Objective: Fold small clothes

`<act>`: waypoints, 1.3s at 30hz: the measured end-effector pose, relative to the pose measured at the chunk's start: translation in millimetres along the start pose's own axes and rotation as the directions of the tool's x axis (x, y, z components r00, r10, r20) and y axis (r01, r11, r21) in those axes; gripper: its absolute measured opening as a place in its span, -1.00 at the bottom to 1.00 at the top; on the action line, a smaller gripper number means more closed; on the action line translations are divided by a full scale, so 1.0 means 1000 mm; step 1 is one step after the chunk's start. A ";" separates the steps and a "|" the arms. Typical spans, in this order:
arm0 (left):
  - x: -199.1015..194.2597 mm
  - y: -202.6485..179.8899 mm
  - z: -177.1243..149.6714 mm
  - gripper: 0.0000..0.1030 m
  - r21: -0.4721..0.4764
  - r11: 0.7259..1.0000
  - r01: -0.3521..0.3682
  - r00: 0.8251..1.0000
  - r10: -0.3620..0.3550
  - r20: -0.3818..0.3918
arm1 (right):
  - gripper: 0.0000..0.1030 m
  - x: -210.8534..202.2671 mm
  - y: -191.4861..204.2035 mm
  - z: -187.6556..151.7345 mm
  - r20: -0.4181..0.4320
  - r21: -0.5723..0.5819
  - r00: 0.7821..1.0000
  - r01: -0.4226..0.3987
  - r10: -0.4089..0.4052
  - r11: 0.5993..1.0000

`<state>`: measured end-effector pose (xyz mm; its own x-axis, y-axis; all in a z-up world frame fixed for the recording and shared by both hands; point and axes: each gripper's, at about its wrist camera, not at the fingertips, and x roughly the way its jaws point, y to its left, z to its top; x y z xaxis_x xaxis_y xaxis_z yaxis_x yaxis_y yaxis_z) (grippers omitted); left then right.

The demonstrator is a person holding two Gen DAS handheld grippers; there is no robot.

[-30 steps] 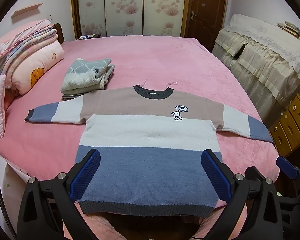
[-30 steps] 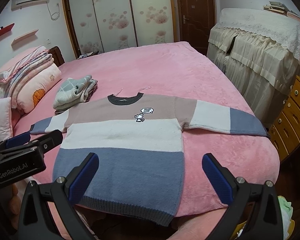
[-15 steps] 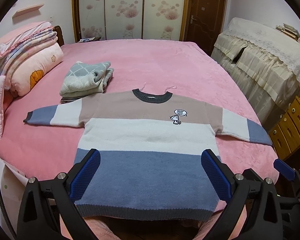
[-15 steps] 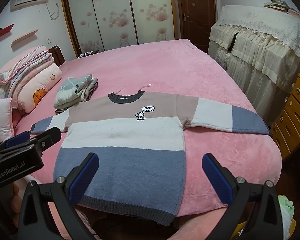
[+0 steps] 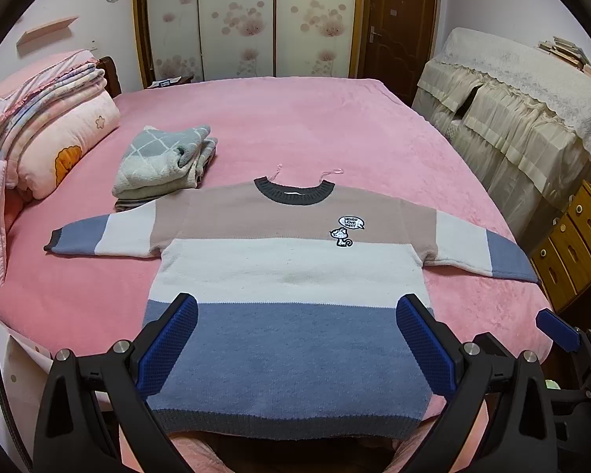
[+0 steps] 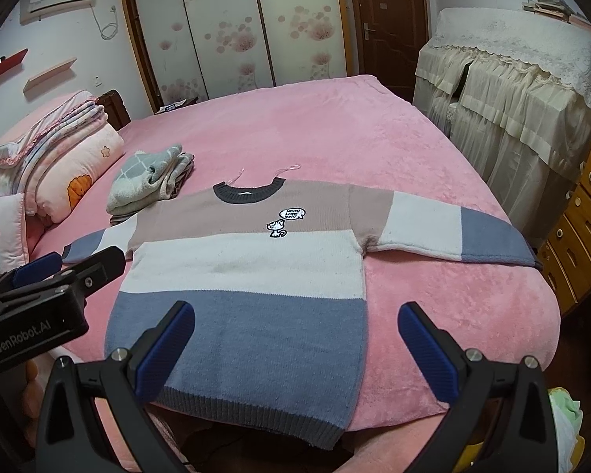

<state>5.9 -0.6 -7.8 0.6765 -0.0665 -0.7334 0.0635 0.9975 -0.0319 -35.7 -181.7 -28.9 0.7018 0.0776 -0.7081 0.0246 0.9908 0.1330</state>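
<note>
striped sweater (image 5: 291,276) slightly farther than before, both grippers' fingers (image 5: 169,341) (image 6: 427,351) spread, empty

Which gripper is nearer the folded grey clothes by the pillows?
Left. The left gripper hangs open over the sweater hem, on the side of the folded grey clothes. The right gripper, also open, sits farther toward the sweater's other edge.

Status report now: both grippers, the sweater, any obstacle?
Left gripper open, right gripper open, both empty. Striped sweater flat on bed, unfolded. Folded clothes pile by one sleeve.
</note>
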 end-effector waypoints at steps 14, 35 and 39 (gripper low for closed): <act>0.008 -0.029 0.039 0.96 0.049 0.998 0.031 0.998 -0.034 0.055 | 1.00 0.000 -0.030 0.036 0.089 0.001 0.996 0.007 -0.007 1.000; 0.133 -0.191 0.082 0.98 0.195 0.960 0.201 0.974 -0.218 0.068 | 0.88 0.053 -0.247 0.059 0.051 0.367 0.949 0.271 -0.311 0.890; 0.174 -0.231 0.071 0.98 0.214 0.949 0.231 0.970 -0.241 0.025 | 0.87 0.060 -0.273 0.044 0.019 0.417 0.943 0.294 -0.332 0.860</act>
<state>160.8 -244.1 -80.3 0.6595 -0.3060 -0.6866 0.3734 0.9261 -0.0541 30.8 -452.5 -77.0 0.6674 -0.2583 -0.6984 0.5247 0.8286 0.1950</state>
